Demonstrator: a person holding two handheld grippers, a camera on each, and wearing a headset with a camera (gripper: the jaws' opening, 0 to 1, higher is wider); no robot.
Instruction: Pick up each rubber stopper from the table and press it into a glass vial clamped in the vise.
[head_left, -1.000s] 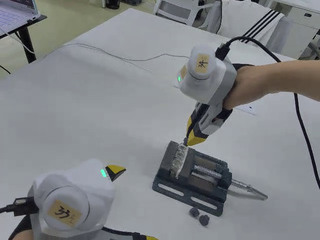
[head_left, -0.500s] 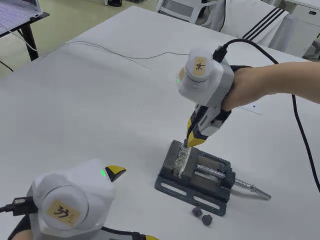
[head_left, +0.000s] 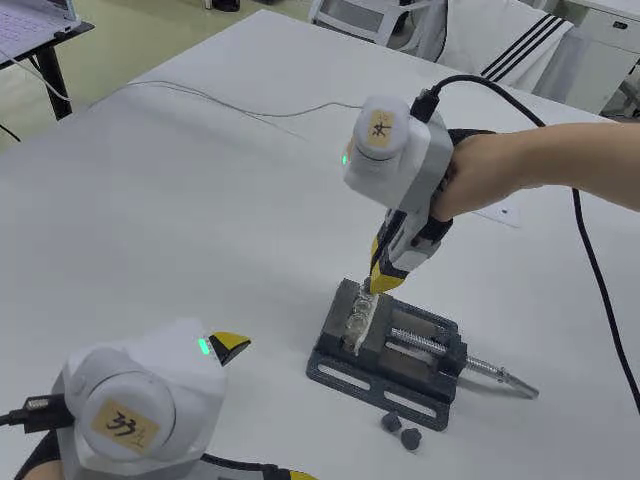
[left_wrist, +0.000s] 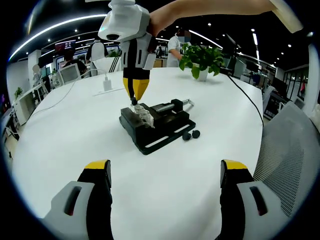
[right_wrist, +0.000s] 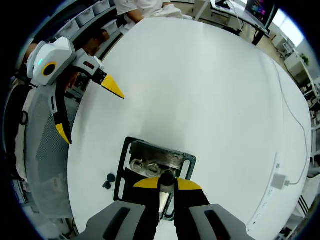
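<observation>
"Starting from the table (head_left: 180, 200), how much of the job is judged done?"

"Little can be confirmed as finished. A vise (head_left: 345, 378) is set on the table, and the work is centred on it."

"How are the grippers placed?"

"The left gripper (left_wrist: 165, 166) is held wide open with nothing in it, well apart from the vise. The right gripper (head_left: 378, 285) is pointed down at the far end of the vise. Its jaws are closed almost fully on a dark stopper (right_wrist: 167, 176)."

"Where is that stopper taken to be?"

"It is held at the mouth of the end one of the glass vials (head_left: 358, 318), which are clamped in a row in the vise. Whether it is touching the glass or already seated cannot be told."

"What is left to do?"

"The held stopper is judged to be mid-press. The other vials look unplugged in the right gripper view, though they are too small for this to be certain. Two loose stoppers (head_left: 399, 431) are seen on the table just beside the vise's base, so those at least are yet to be picked up and pressed in."
</observation>
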